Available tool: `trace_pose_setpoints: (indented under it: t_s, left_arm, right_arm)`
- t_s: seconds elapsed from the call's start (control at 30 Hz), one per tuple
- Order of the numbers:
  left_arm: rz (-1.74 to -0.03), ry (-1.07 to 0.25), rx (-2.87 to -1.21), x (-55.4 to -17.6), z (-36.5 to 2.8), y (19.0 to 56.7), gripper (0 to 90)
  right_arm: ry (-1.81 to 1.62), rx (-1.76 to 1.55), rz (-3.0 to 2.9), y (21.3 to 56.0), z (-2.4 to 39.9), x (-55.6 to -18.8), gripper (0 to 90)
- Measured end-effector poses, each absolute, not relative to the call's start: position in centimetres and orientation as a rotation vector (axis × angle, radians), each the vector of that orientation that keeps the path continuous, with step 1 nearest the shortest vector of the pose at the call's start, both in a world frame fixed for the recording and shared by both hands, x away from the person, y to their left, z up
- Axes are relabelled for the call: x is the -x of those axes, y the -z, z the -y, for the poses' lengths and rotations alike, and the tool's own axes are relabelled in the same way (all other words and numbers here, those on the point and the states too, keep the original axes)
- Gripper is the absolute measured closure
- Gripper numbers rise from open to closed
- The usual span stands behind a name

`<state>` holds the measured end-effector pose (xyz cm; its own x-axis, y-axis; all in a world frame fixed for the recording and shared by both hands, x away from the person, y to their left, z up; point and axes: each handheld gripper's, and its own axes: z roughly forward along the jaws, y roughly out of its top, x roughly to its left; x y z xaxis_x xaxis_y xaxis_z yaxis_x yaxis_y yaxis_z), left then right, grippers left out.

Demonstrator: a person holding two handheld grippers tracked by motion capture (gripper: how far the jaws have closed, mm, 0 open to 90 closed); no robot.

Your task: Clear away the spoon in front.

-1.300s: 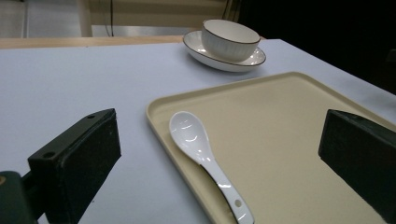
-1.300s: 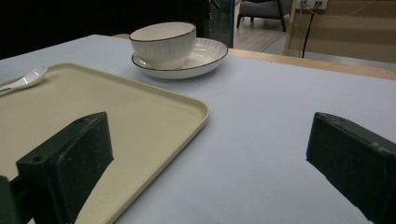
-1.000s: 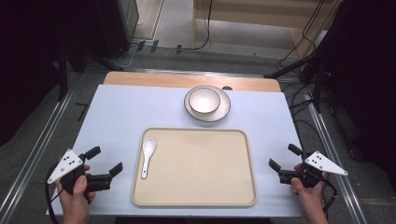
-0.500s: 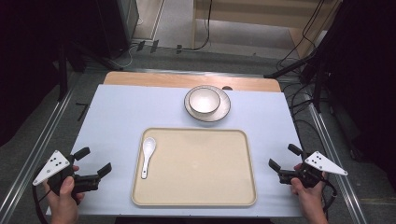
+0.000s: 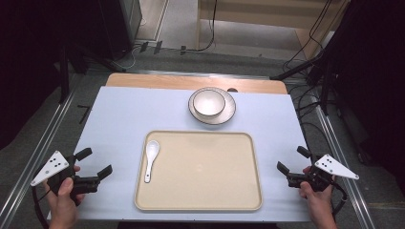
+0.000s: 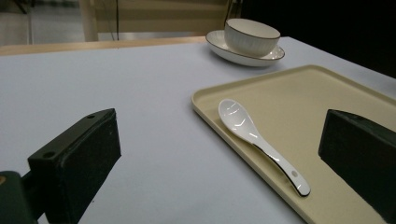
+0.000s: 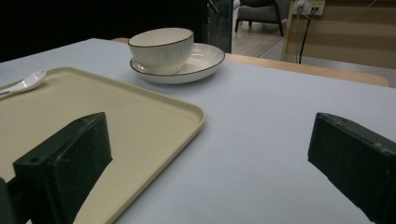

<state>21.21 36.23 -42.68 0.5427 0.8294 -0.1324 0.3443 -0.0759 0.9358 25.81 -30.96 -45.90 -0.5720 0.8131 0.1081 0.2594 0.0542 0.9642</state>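
Here, spoon (image 5: pixel 151 159) on tray (image 5: pixel 200 207) (left edge), near open left tongs (image 5: pixel 98 163), right tongs (image 5: pixel 292 159) open

The table (image 5: pixel 119 119) carries a beige tray (image 5: pixel 205 200) and a saucer (image 5: pixel 228 117).

Light falls from overhead onto the table (image 5: pixel 119 119), bright and even, while the room around it sinks to near black. Shadows under the bowl (image 5: pixel 208 102) and tray (image 5: pixel 200 206) are soft and short. The spoon (image 6: pixel 252 135) carries small white glints. In the 2 gripper views the near jaws are blurred and the far background is soft.
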Motion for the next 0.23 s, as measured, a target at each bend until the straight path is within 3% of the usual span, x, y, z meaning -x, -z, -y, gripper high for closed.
trace_pose_setpoints:
  t_s: [0.23]
  left_arm:
    - [-1.014,-0.533,-1.681,-21.41,-35.95,43.04,0.0]
  right_arm:
    - [-1.538,-1.069,-1.867,45.89,30.95,-25.79,0.0]
